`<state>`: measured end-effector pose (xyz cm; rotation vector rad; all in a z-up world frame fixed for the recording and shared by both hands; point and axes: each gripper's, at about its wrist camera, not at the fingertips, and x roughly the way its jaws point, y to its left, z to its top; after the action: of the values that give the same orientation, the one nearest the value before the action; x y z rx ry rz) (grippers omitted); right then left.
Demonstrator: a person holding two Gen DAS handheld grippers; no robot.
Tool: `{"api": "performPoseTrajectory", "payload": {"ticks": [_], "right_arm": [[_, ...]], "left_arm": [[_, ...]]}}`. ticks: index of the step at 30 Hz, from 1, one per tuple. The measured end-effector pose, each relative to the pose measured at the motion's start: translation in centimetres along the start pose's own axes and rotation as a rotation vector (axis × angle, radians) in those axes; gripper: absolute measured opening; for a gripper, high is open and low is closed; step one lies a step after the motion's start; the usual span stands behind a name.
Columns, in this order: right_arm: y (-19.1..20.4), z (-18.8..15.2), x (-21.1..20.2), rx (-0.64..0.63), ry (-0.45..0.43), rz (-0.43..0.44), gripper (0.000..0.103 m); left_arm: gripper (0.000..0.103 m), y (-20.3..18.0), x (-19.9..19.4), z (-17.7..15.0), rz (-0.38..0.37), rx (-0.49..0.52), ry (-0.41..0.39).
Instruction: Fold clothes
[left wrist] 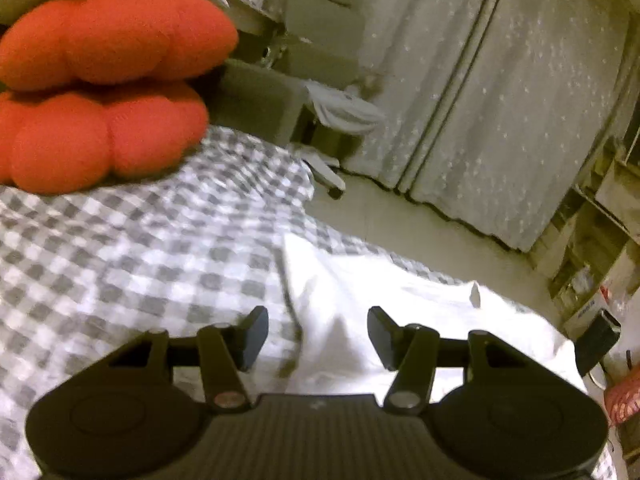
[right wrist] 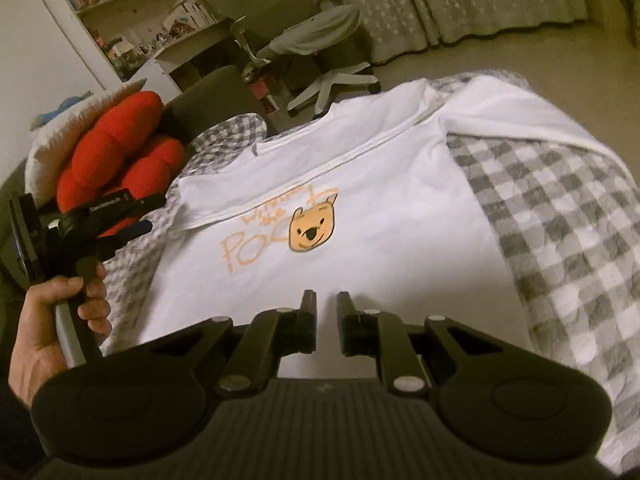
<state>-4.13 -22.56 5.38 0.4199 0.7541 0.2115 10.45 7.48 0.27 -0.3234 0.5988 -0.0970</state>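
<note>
Right now the left tool (left wrist: 318, 336) stands open with nothing between its jaws, hovering low at the bottom centre of its own view, just over the near edge of the white T-shirt (right wrist: 340, 208). The right tool (right wrist: 326, 324) has its jaws nearly together — a narrow gap, no cloth pinched in it — and sits at the bottom of its frame above the shirt's lower part. A hand (right wrist: 52, 320) at the lower left of the right wrist view carries the left tool's handle.

The T-shirt lies spread front-up on the checked bedspread (right wrist: 560, 208), its bear print mid-frame, one sleeve folded over toward the upper right. Red cushions (right wrist: 116, 160) sit at the upper left, off the shirt.

Judging by this, the step is the reach for a fresh grasp before a fold. Next, each tool needs to come down on an edge of the cloth and close — the right one must open first.
</note>
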Motion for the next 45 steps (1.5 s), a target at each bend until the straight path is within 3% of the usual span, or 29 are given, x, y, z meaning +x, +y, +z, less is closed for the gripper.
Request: {"api": "performPoseTrajectory", "payload": {"ticks": [1, 2, 3, 4, 5, 16, 20, 21, 22, 23, 24, 25, 26, 27, 28, 29, 30, 35, 38, 41, 45], "right_arm": [[-0.1, 0.4, 0.2, 0.005, -0.004, -0.006, 0.017], [-0.2, 0.8, 0.4, 0.012, -0.008, -0.012, 0.017], [-0.3, 1.2, 0.6, 0.019, -0.013, -0.018, 0.017], [-0.6, 1.9, 0.8, 0.030, -0.018, -0.021, 0.017], [-0.9, 2.6, 1.1, 0.043, -0.023, -0.025, 0.017], [-5.8, 11.9, 7.2, 0.096, -0.108, -0.183, 0.017], [-7.3, 13.0, 8.9, 0.186, -0.088, -0.135, 0.018], [-7.6, 13.0, 9.0, 0.210, -0.083, -0.118, 0.026], [-7.6, 13.0, 9.0, 0.207, -0.089, -0.117, 0.054], [-7.5, 13.0, 8.9, 0.201, -0.096, -0.119, 0.067], [-7.4, 13.0, 8.9, 0.195, -0.103, -0.120, 0.074], [-7.3, 12.9, 8.9, 0.189, -0.109, -0.121, 0.074], [-7.1, 12.9, 8.9, 0.180, -0.122, -0.120, 0.073], [-7.0, 12.9, 8.9, 0.170, -0.135, -0.115, 0.057], [-6.9, 12.8, 9.3, 0.161, -0.132, -0.120, 0.025], [-7.0, 12.8, 9.7, 0.162, -0.117, -0.143, 0.010], [-7.1, 12.6, 9.6, 0.178, -0.117, -0.146, 0.006], [-6.3, 13.0, 7.0, 0.181, -0.200, -0.095, 0.006], [-6.4, 13.0, 7.2, 0.172, -0.176, -0.116, 0.006], [-7.8, 12.1, 9.4, 0.239, -0.062, -0.160, 0.005], [-6.9, 12.8, 6.8, 0.253, -0.115, -0.078, 0.005]], "left_arm": [[0.054, -0.1, 0.5, -0.2, 0.004, 0.012, 0.005], [0.046, -0.1, 1.0, -0.4, 0.014, 0.032, 0.011], [0.023, 0.0, 1.5, -0.5, 0.024, 0.053, 0.018], [0.013, 0.1, 2.0, -0.5, 0.035, 0.074, 0.024], [0.010, 0.2, 2.4, -0.6, 0.046, 0.095, 0.031], [0.005, 4.0, 2.3, -0.3, -0.082, -0.039, 0.055], [0.005, 4.4, 2.8, -0.1, -0.096, -0.028, 0.061], [0.005, 4.3, 2.8, -0.1, -0.094, -0.017, 0.061], [0.005, 4.3, 2.9, -0.1, -0.093, -0.017, 0.061], [0.005, 4.3, 3.0, -0.1, -0.092, -0.020, 0.062], [0.005, 4.3, 3.1, -0.1, -0.091, -0.023, 0.063], [0.005, 4.3, 3.1, -0.1, -0.091, -0.025, 0.063], [0.005, 4.3, 3.2, -0.1, -0.091, -0.026, 0.062], [0.005, 4.3, 3.2, -0.1, -0.090, -0.024, 0.062], [0.005, 4.4, 3.2, 0.0, -0.091, -0.028, 0.063], [0.005, 4.5, 3.1, 0.0, -0.092, -0.035, 0.064], [0.005, 4.6, 3.1, 0.1, -0.093, -0.042, 0.065], [0.005, 5.3, 3.2, 0.2, -0.116, -0.086, 0.075], [0.005, 5.2, 3.4, 0.1, -0.112, -0.050, 0.076], [0.005, 5.3, 3.3, 0.2, -0.121, -0.044, 0.084], [0.004, 6.0, 3.3, 0.5, -0.125, -0.055, 0.093]]}}
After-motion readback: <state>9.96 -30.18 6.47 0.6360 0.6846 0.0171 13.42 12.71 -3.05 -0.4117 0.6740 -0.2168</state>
